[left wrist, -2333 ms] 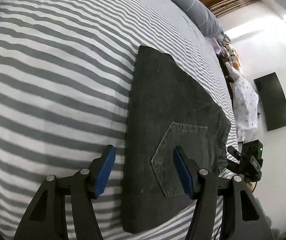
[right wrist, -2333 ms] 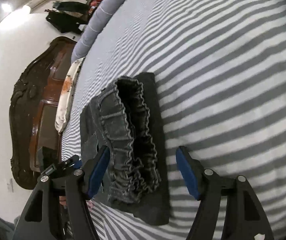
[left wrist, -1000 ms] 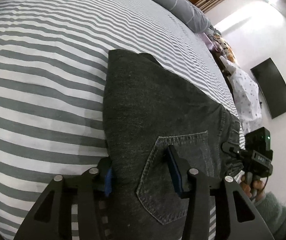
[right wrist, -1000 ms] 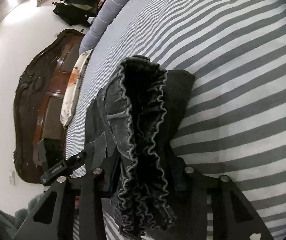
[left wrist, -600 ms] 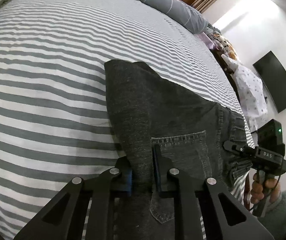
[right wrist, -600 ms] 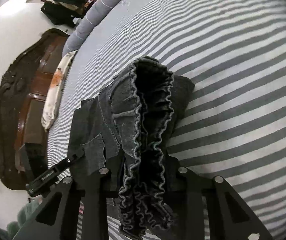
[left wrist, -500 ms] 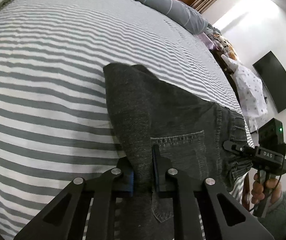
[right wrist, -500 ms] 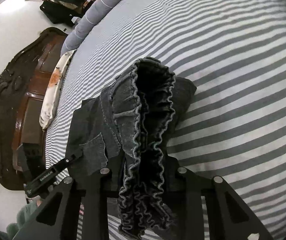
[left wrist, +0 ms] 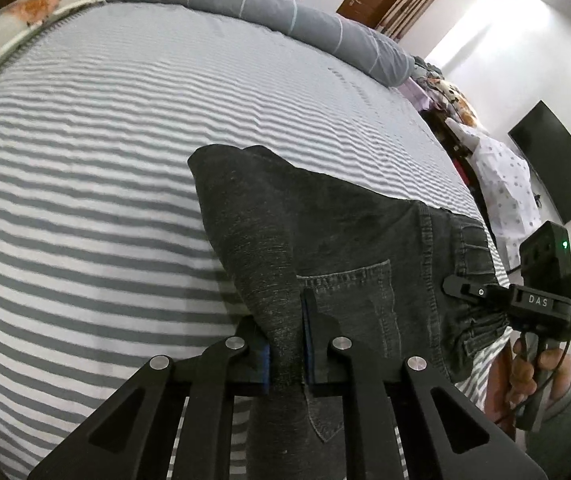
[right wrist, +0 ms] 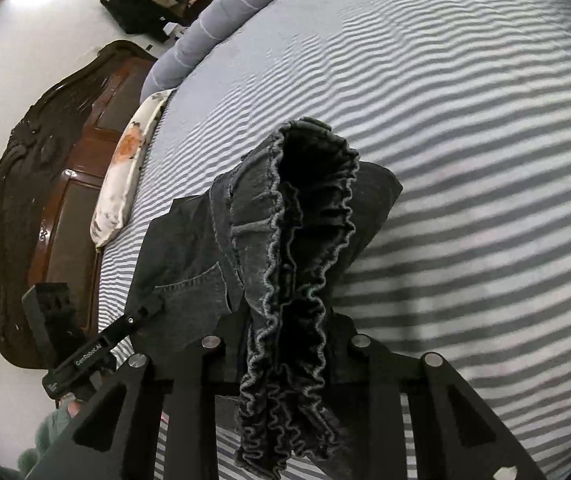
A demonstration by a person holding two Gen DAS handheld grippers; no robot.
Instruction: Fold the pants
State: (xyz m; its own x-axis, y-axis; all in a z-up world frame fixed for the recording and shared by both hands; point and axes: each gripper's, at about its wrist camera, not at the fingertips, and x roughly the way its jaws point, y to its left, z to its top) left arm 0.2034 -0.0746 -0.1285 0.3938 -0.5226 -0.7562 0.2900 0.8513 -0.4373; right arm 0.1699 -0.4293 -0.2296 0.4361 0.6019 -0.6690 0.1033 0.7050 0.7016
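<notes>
Dark grey denim pants (left wrist: pixel 345 232), folded into a short stack, lie on the striped bed with a back pocket (left wrist: pixel 349 300) facing up. My left gripper (left wrist: pixel 285 344) is shut on the near folded edge of the pants, blue pads pinching the cloth, and that edge is raised off the sheet. In the right wrist view the gathered elastic waistband (right wrist: pixel 297 280) stands up in a ruffled loop, and my right gripper (right wrist: pixel 285 344) is shut on it, lifting that end. Each gripper shows in the other's view: the right one (left wrist: pixel 485 294) at the waistband, the left one (right wrist: pixel 133 320) at the pocket side.
The grey-and-white striped sheet (left wrist: pixel 85 160) spreads wide beyond the pants. A grey bolster (left wrist: pixel 245 0) runs along the far edge, a floral pillow (right wrist: pixel 125 172) lies by the dark carved headboard (right wrist: pixel 37 200). A wall screen (left wrist: pixel 553 160) and piled clothes (left wrist: pixel 501 176) stand off the bed's right side.
Both grippers came down open around the near edge of the pants, closed on the cloth, and have since risen, pulling the near edge and the waistband up off the sheet.
</notes>
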